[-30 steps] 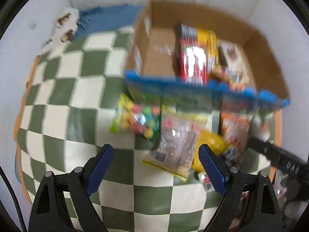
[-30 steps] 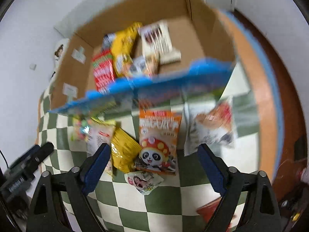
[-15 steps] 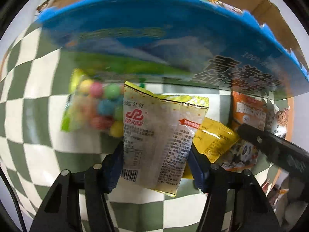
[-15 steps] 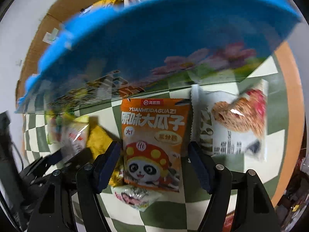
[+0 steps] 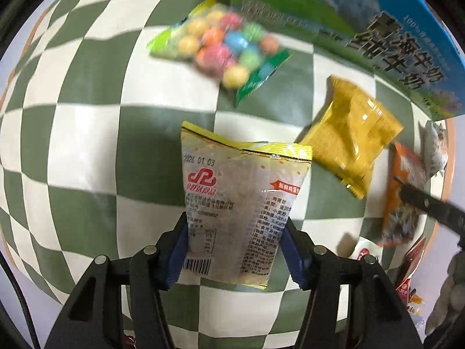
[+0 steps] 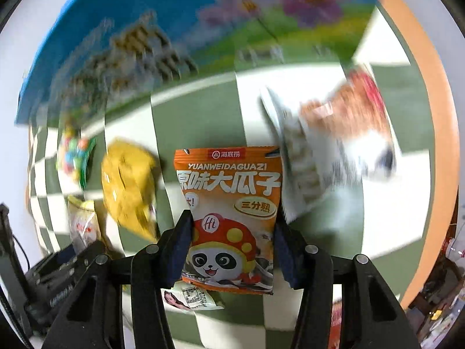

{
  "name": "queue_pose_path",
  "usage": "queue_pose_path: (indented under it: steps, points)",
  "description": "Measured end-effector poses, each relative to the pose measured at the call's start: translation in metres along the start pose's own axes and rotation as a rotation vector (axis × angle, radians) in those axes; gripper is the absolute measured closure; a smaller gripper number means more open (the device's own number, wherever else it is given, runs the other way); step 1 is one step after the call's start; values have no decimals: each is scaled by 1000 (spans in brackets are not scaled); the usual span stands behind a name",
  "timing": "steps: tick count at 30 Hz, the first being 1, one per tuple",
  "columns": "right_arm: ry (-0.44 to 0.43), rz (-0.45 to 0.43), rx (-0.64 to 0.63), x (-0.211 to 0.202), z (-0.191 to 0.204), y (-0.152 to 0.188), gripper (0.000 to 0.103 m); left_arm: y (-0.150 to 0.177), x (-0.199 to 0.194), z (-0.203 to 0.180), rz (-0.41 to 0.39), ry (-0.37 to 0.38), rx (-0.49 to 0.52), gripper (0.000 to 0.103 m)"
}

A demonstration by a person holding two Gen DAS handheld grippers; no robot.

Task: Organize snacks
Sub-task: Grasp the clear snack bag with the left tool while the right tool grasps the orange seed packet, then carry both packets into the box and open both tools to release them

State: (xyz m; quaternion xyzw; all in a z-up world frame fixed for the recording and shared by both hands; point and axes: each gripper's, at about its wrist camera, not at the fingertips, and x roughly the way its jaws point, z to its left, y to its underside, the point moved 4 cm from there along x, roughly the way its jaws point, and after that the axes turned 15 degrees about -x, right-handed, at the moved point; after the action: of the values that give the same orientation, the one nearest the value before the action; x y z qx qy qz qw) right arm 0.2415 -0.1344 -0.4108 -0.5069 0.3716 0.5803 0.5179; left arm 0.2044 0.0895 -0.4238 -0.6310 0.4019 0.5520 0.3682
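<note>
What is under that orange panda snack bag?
A small white packet pokes out beneath the orange panda bag, on the checkered cloth. The rest of that packet is covered.

Your left wrist camera sits just behind the left gripper [image 5: 234, 250] and looks almost straight down along its fingers onto the checkered cloth [image 5: 87, 145], close enough that the pale yellow-edged packet [image 5: 241, 192] fills the middle of the view.

Your right wrist camera looks steeply down in the same way from behind the right gripper [image 6: 232, 250], very near the orange panda packet [image 6: 229, 203].

Both views share the same patch of cloth: the yellow pouch [image 5: 351, 142] [image 6: 128, 186], the bag of coloured balls [image 5: 223, 46] [image 6: 75, 154], and the blue printed box [image 5: 392, 32] [image 6: 174, 29] across the top. Each camera also catches the other's packet at its edge.
</note>
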Motion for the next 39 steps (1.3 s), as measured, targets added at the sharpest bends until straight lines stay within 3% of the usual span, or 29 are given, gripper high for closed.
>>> queue_pose_path:
  steps: [5, 13, 17, 20, 24, 32, 35, 39]
  points:
    - [4, 49, -21, 7, 3, 29, 47, 5, 22, 11, 36, -12, -2, 45]
    - [38, 69, -22, 22, 14, 33, 39, 5, 36, 5, 29, -21, 1, 46]
    - [71, 62, -37, 28, 20, 34, 39, 5, 25, -1, 8, -19, -1, 53]
    - [88, 38, -42, 22, 23, 36, 46, 16, 10, -3, -8, 1, -8, 56]
    - [41, 15, -24, 6, 25, 42, 52, 22, -18, -8, -31, 46, -7, 57]
    - [-106, -111, -26, -66, 50, 32, 53, 9, -114, -40, -121, 229, 19, 57]
    - [-130, -195, -55, -115, 46, 11, 53, -32, -142, -60, -159, 294, 43, 57]
    - [-126, -297, -83, -172, 40, -44, 53, -82, -179, -90, -217, 332, 82, 57]
